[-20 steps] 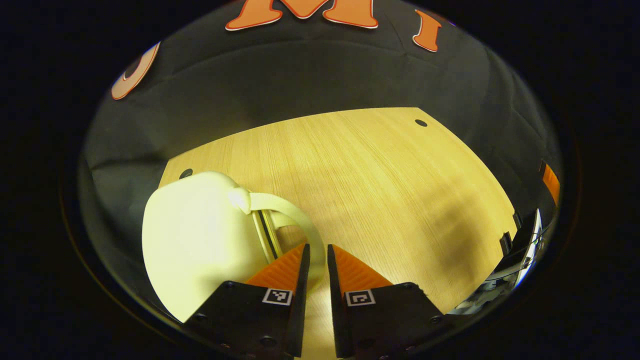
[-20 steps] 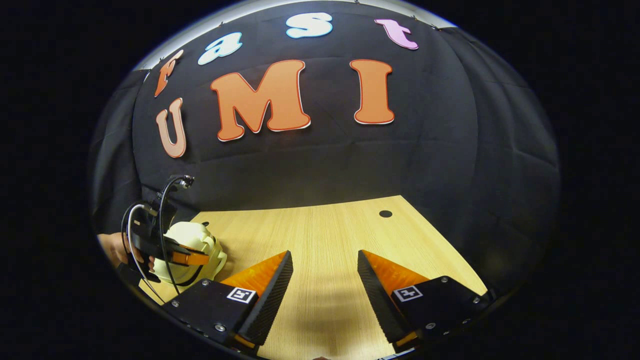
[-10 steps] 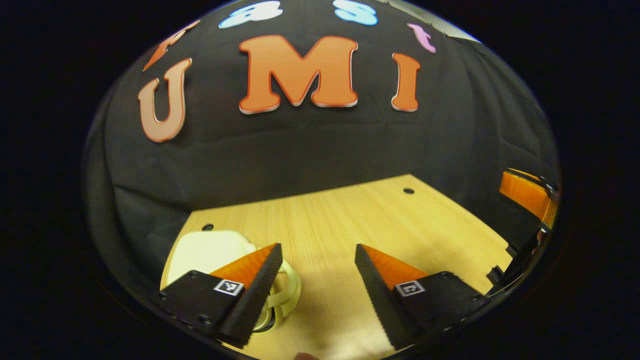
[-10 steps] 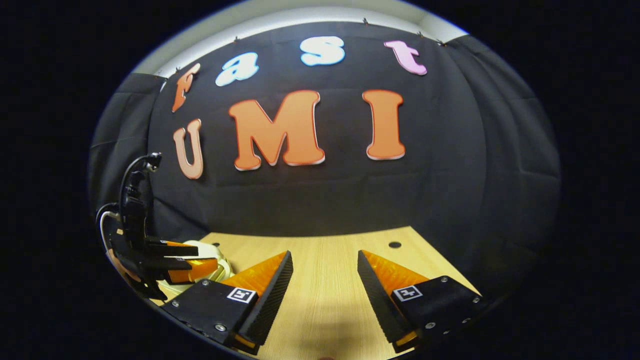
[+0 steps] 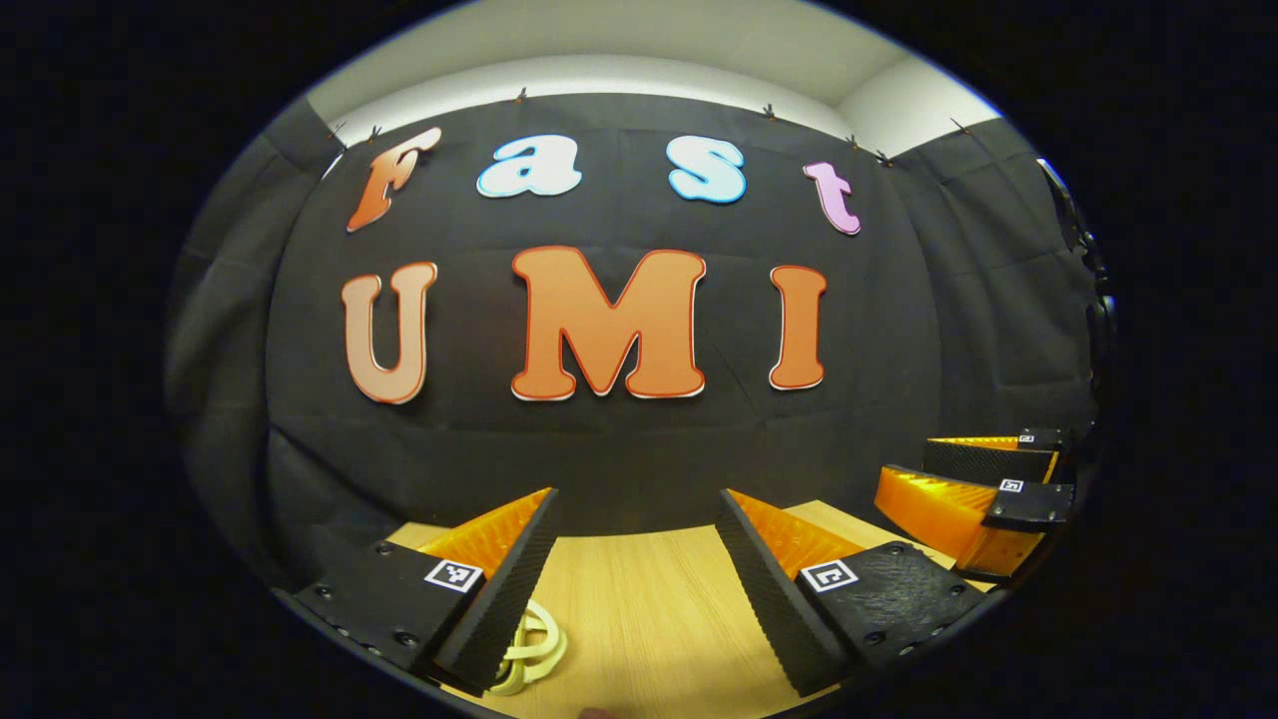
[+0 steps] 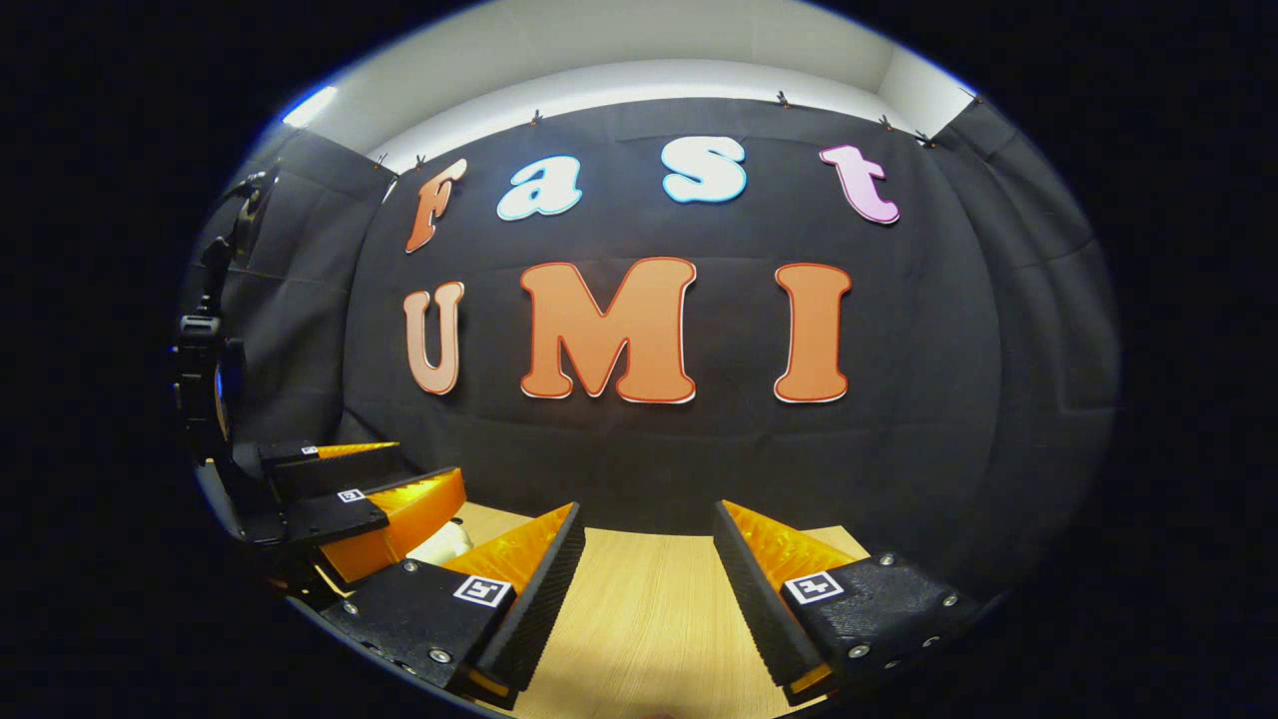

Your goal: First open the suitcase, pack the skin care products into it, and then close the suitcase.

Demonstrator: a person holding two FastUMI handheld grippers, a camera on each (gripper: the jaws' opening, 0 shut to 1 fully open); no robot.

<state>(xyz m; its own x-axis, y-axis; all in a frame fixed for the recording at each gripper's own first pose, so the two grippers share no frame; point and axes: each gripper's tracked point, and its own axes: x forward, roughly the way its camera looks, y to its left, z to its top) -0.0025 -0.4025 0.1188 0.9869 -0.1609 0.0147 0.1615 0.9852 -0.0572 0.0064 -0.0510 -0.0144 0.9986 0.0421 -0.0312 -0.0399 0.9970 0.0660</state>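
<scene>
Both grippers have lifted and levelled since a second ago, the left gripper point(image 5: 634, 559) letting go of the cream suitcase's handle point(image 5: 529, 654) and now spread wide. Suitcase point(image 6: 439, 544) sits low left on the table point(image 6: 649, 619); right gripper point(image 6: 649, 569) hangs open, empty. Task looks finished, so the next move is probably just withdrawing.

Light wooden tabletop point(image 5: 649, 619) under a black cloth backdrop point(image 5: 599, 459)

The pale wood-grain tabletop point(image 6: 649, 619) meets the black cloth backdrop point(image 6: 949, 419) at its far edge; above the cloth runs a plain white wall point(image 6: 649, 60), brightly lit.

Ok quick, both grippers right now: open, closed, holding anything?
Left gripper: jaws open, holding nothing; the suitcase handle lies beside it.
Right gripper: jaws open, holding nothing.
</scene>
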